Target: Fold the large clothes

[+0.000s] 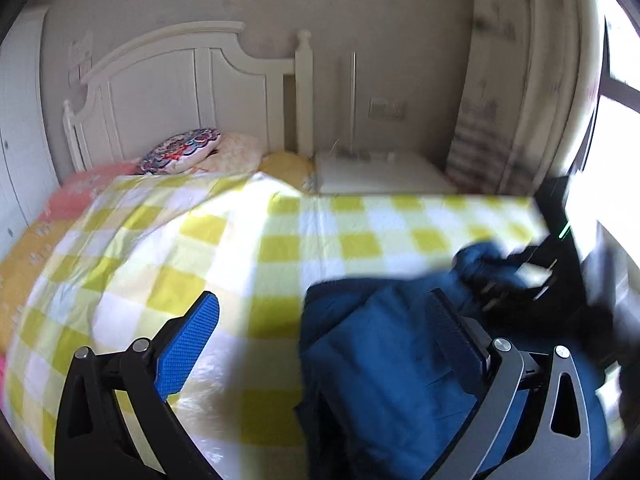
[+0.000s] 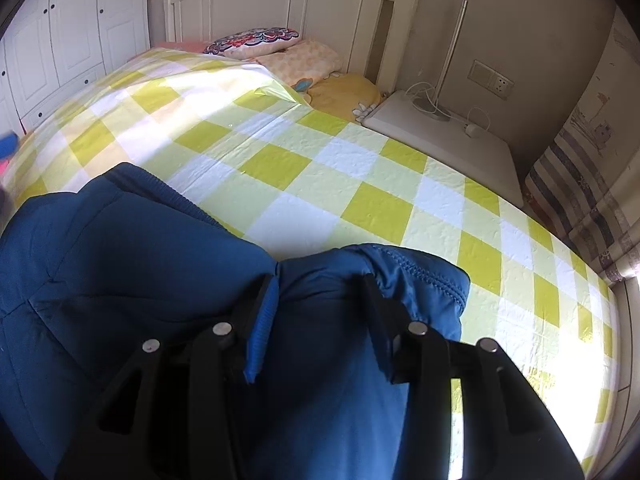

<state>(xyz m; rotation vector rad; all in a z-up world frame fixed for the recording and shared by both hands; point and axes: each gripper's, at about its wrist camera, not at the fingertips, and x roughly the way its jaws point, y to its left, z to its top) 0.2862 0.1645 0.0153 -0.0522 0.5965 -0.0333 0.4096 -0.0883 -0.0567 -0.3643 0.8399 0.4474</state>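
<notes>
Right wrist: pillows (image 2: 256,42), nightstand (image 2: 448,136) beyond blue jacket (image 2: 120,260).

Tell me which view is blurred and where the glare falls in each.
Left wrist view: smeared by motion, worst on the curtain and the blue jacket; the window at the right edge is blown out. Right wrist view: sharp; sunlight glares off the checked cover at lower right, with a softer sheen near the pillows.

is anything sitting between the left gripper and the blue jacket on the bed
Nothing visible. The left gripper hangs open right over the checked bedspread, and the blue jacket already lies beneath its right finger, nothing between them.
</notes>
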